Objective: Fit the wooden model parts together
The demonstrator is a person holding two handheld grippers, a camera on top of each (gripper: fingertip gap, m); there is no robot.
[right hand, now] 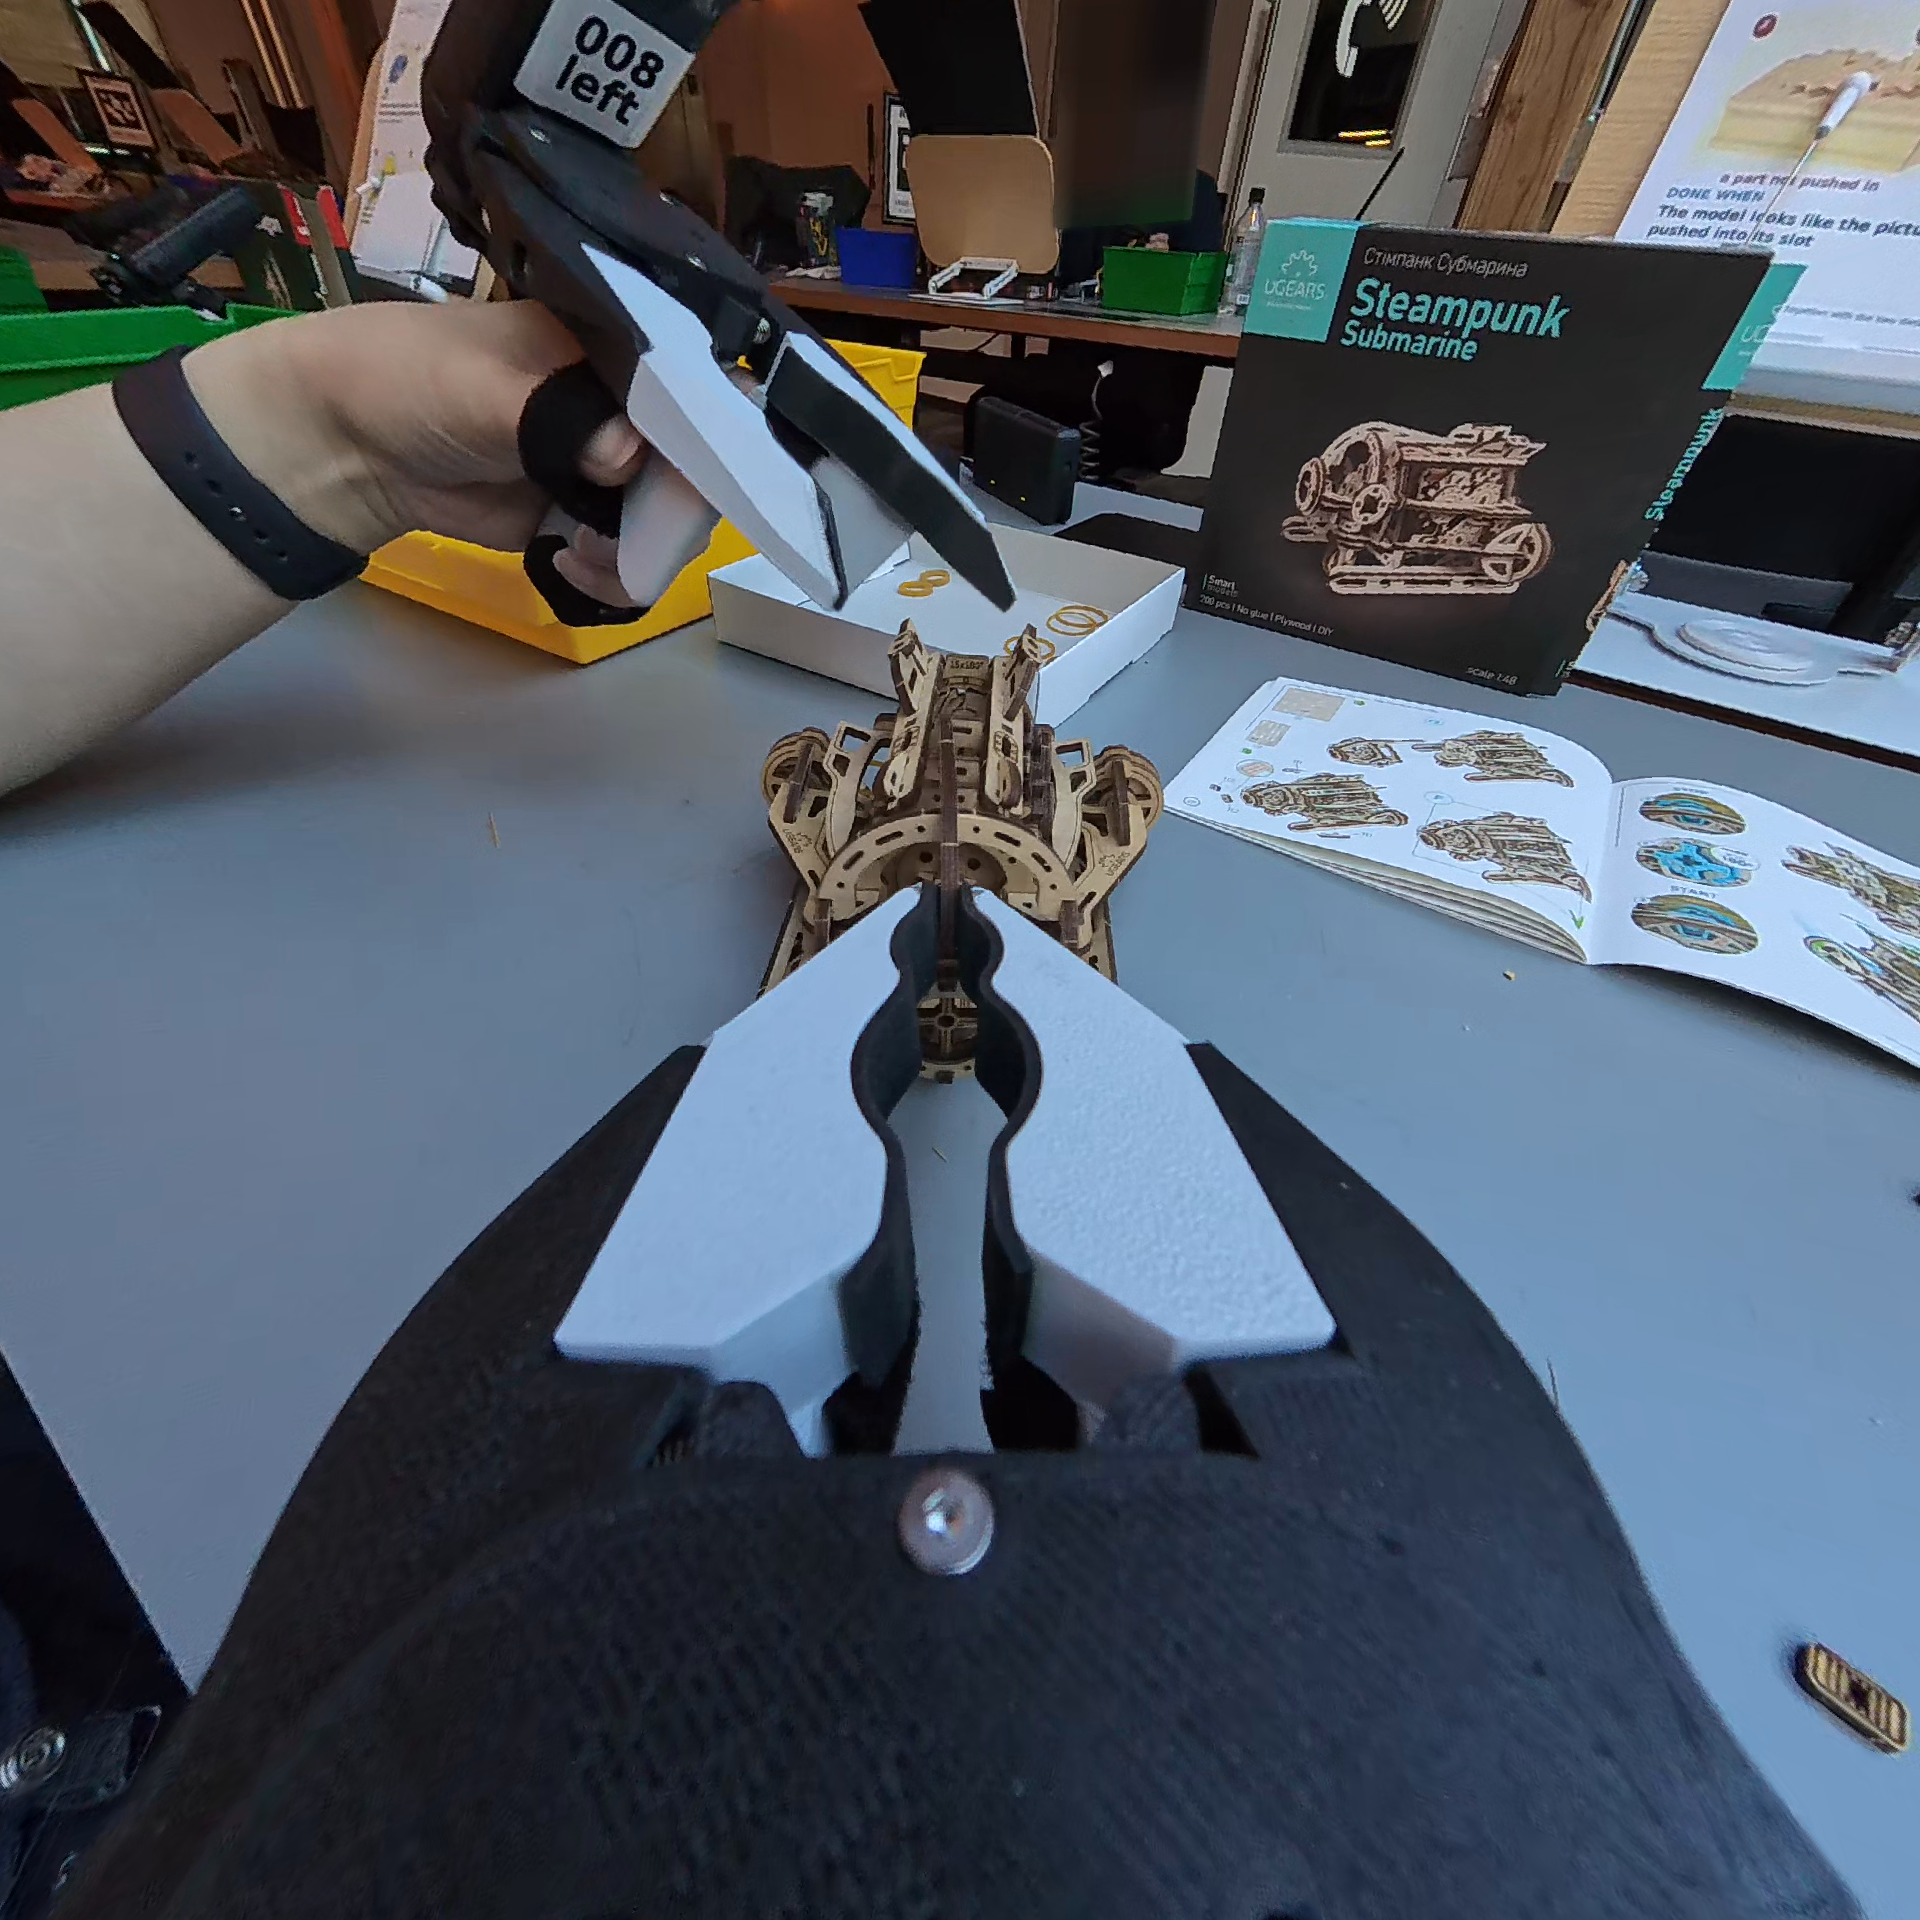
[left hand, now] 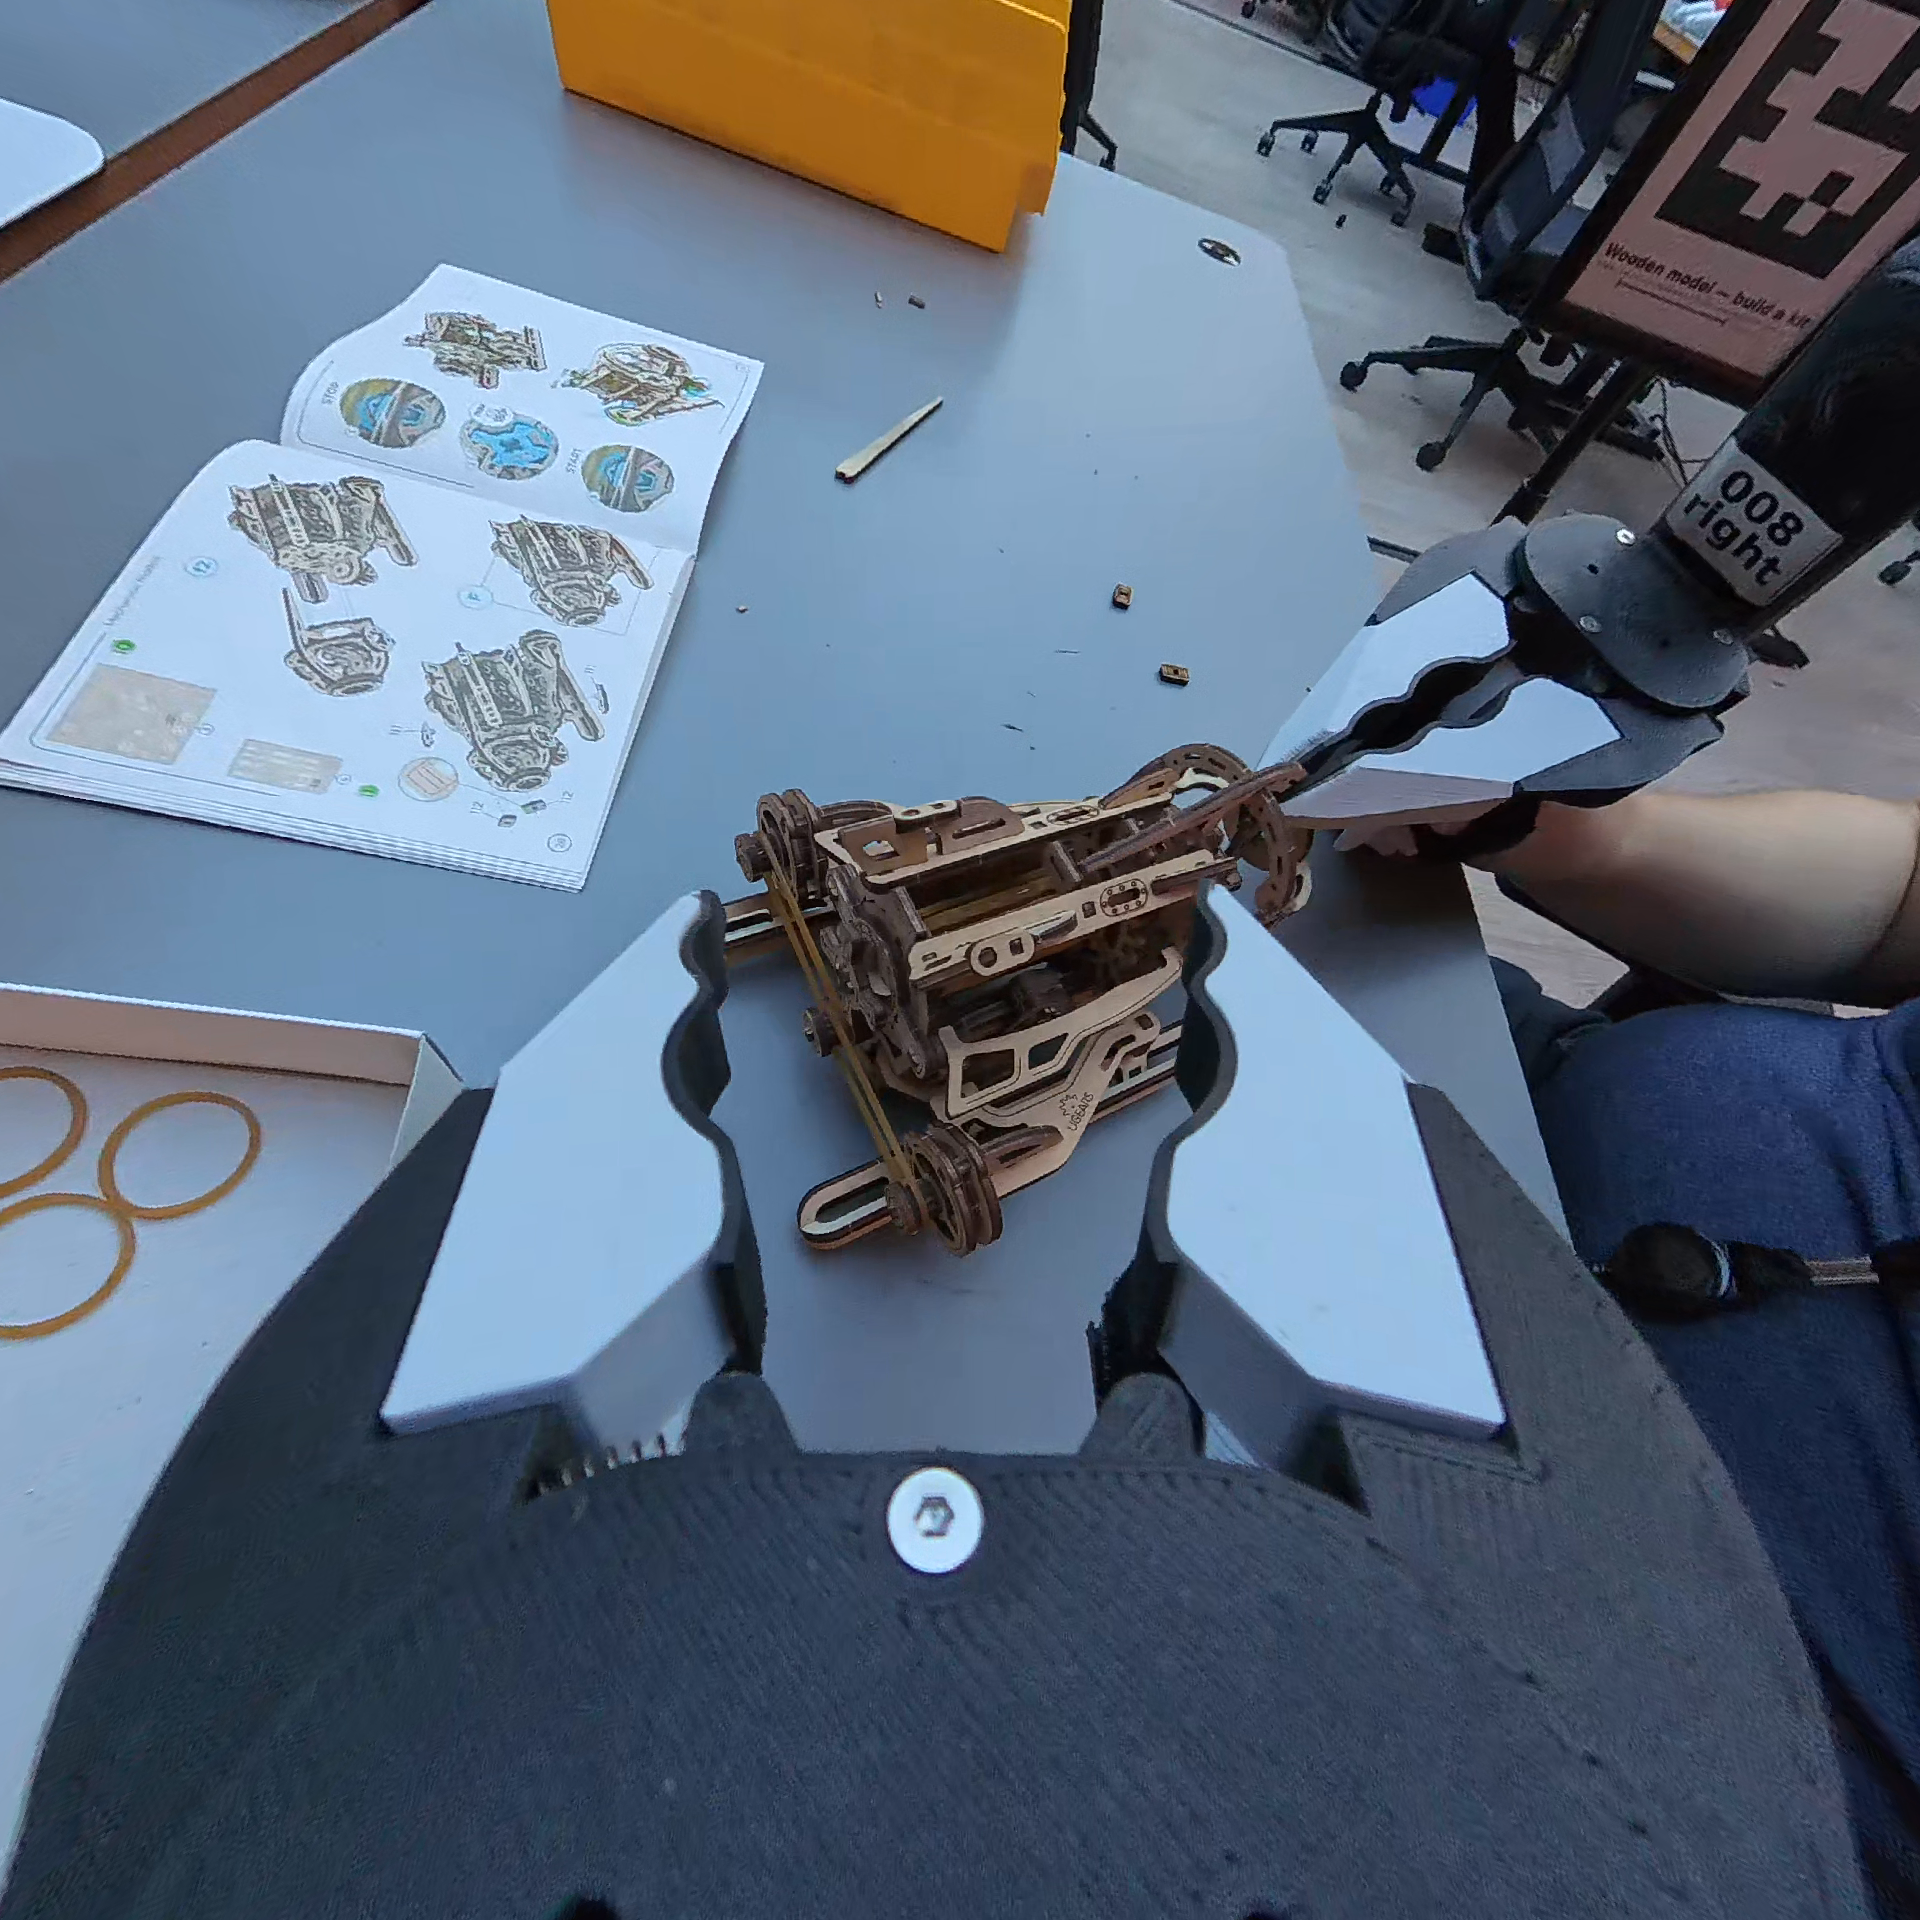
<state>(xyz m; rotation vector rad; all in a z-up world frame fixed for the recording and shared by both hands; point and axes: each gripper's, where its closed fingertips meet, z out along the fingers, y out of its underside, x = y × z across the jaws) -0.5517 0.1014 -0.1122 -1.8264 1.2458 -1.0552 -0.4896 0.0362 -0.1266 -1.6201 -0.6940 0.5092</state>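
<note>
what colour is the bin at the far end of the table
Yellow. The bin shows best in the left wrist view, beyond the open instruction booklet.

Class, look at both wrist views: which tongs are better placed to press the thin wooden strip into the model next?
Probably the right tongs: they are shut on the thin wooden strip at the wooden model. The left tongs are open and hang above it, gripping nothing.

- Your wooden model (left hand: 977, 997) is pale laser-cut plywood with dark scorched edges.
- At lower centre, your left gripper (left hand: 951, 940) has rough black printed plastic and smooth matt grey fingers (left hand: 582, 1174).
- The table (left hand: 727, 135) looks matt grey.
- The booklet (left hand: 343, 613) at left is glossy paper.
</note>
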